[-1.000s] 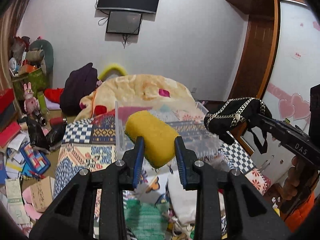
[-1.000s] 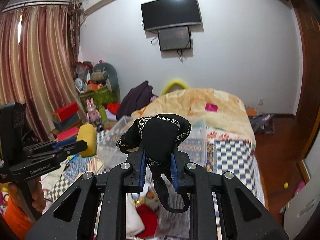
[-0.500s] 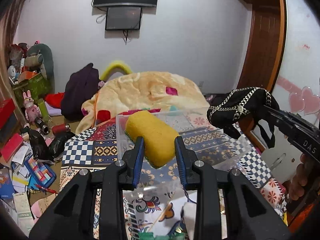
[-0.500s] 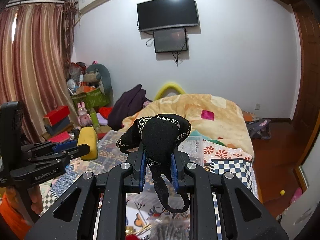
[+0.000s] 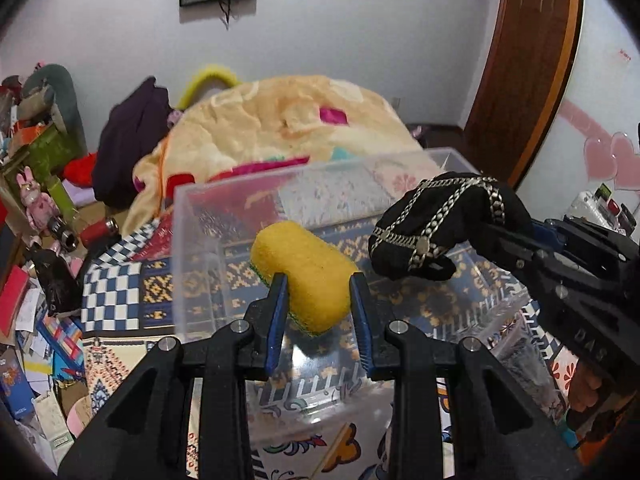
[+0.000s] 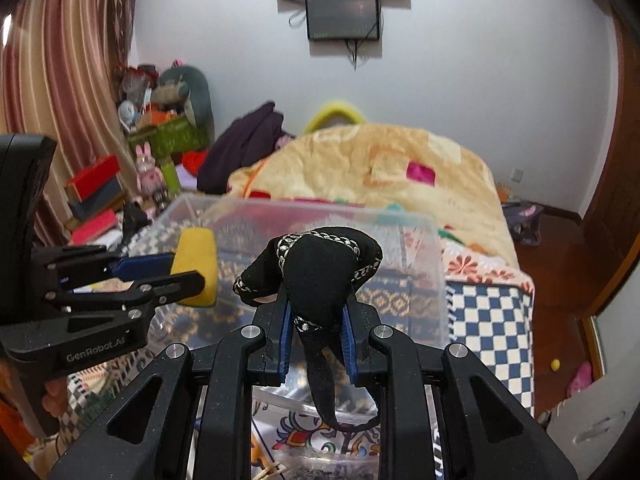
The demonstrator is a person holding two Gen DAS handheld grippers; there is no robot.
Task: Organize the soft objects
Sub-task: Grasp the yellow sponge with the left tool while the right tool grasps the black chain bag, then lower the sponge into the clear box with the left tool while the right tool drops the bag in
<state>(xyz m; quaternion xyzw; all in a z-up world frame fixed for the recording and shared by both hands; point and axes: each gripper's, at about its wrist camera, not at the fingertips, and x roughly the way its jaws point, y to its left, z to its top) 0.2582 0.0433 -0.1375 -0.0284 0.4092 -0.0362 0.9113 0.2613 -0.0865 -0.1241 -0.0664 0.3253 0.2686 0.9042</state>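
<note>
Left hand-held gripper (image 5: 318, 312): closed on the yellow sponge (image 5: 304, 276), gripping its near end; most of the sponge juts forward past the blue pads, above the open box.
Right hand-held gripper (image 6: 316, 328): closed on a black pouch (image 6: 316, 276) trimmed with silver chain; its strap (image 6: 320, 384) hangs down between the fingers toward the near wall of the box.
Where the soft things are: both in the air over the clear plastic box (image 5: 192, 248), side by side and close but apart, sponge on the left, pouch on the right.
Box: it sits on the patterned bedspread (image 5: 108, 292); its floor looks bare, since the pattern shows through.
Step in hand: judged to be lowering both items into the box.
Doing it well: bring each one down inside the walls before loosening the grip, so neither bounces off the rim. Keep the two hand-held grippers apart so their fingers do not knock together.
Sponge: light and springy, so it may roll on landing; set it low against the left wall.
Pouch: floppy, and the loose strap could drape over the near rim; carry it further in so the strap clears the edge.
Beyond: a cream blanket (image 5: 288, 120) heaped on the bed behind the box, well apart from the drop.
</note>
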